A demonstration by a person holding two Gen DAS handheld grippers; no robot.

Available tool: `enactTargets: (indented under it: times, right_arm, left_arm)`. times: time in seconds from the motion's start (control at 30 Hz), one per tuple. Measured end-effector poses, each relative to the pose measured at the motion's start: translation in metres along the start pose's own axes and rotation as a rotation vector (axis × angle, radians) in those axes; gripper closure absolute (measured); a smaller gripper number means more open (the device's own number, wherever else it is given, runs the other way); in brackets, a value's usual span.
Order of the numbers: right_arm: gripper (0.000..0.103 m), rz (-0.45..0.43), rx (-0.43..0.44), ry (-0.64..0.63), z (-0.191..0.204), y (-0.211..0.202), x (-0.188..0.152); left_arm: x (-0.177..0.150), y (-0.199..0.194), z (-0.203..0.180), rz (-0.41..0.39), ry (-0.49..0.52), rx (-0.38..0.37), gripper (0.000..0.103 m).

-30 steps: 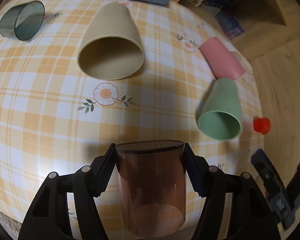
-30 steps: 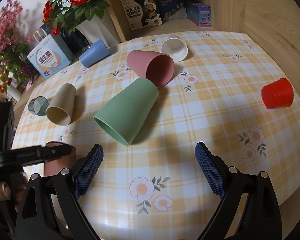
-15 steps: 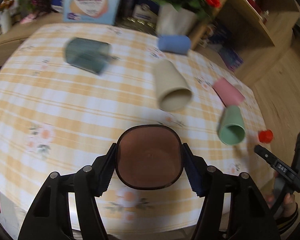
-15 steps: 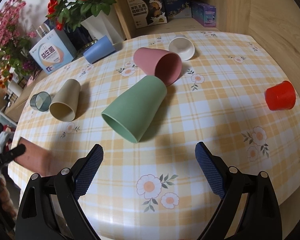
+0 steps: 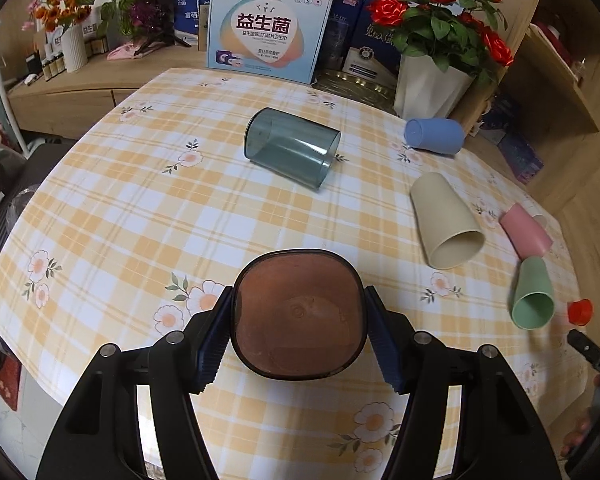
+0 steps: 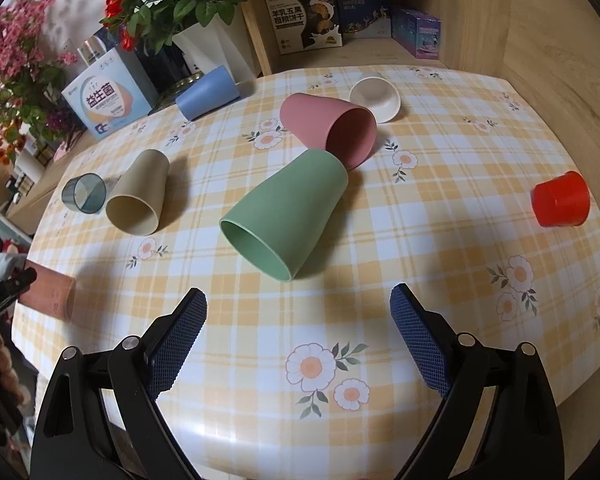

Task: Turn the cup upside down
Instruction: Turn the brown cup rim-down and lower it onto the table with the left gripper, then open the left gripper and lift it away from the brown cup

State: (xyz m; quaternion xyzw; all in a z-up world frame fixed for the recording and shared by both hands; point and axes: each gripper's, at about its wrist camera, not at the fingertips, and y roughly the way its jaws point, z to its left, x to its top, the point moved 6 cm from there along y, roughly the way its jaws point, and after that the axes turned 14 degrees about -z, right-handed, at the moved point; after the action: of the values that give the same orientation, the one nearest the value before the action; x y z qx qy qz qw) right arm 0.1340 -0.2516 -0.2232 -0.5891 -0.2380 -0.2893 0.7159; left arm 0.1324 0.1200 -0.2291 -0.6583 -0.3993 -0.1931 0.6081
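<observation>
My left gripper [image 5: 298, 334] is shut on a translucent brown cup [image 5: 298, 316]. It holds the cup horizontal above the table's near edge, with the open mouth facing the camera's forward view. In the right wrist view the brown cup [image 6: 48, 290] shows at the far left edge of the table, held on its side. My right gripper [image 6: 298, 332] is open and empty above the checked tablecloth [image 6: 380, 280], just short of the green cup [image 6: 288, 208].
Lying on the table are a smoky blue-grey cup [image 5: 292, 148], a beige cup [image 5: 444, 220], a blue cup [image 5: 434, 134], a pink cup [image 6: 328, 126] and the green cup. A small red cup [image 6: 560, 200] and a white bowl [image 6: 376, 96] stand at the right. Boxes and flower vases line the back.
My left gripper has swung up with the brown cup, from pointing down at the table to pointing level across it. The cup has turned from upright to lying horizontal. The right gripper has barely moved.
</observation>
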Motion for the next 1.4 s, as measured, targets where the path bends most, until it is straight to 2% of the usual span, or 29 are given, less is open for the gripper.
enactTargets:
  times: [0.43, 0.7, 0.83, 1.07, 1.17, 1.4]
  right_arm:
    - [0.013, 0.002, -0.006, -0.002, 0.001, -0.001, -0.001]
    - [0.013, 0.005, -0.003, 0.003, 0.001, -0.003, -0.001]
    - [0.013, 0.004, -0.004, 0.013, -0.001, -0.004, -0.002]
    - [0.013, 0.000, -0.005, 0.011, -0.001, -0.007, -0.001]
    - [0.013, -0.012, -0.008, 0.012, -0.002, -0.011, 0.003]
    - [0.013, -0.070, 0.002, -0.001, 0.008, -0.036, 0.023]
  left_arm:
    - [-0.002, 0.005, -0.020, -0.024, 0.051, 0.010, 0.042]
    - [-0.005, 0.006, -0.029, -0.029, 0.100, 0.040, 0.042]
    - [-0.008, 0.007, -0.031, -0.012, 0.078, 0.011, 0.042]
    - [-0.008, 0.006, -0.034, -0.002, 0.081, 0.012, 0.042]
    - [-0.004, 0.002, -0.035, -0.003, 0.074, -0.003, 0.038]
    - [0.021, -0.026, -0.046, -0.059, 0.091, -0.026, 0.016]
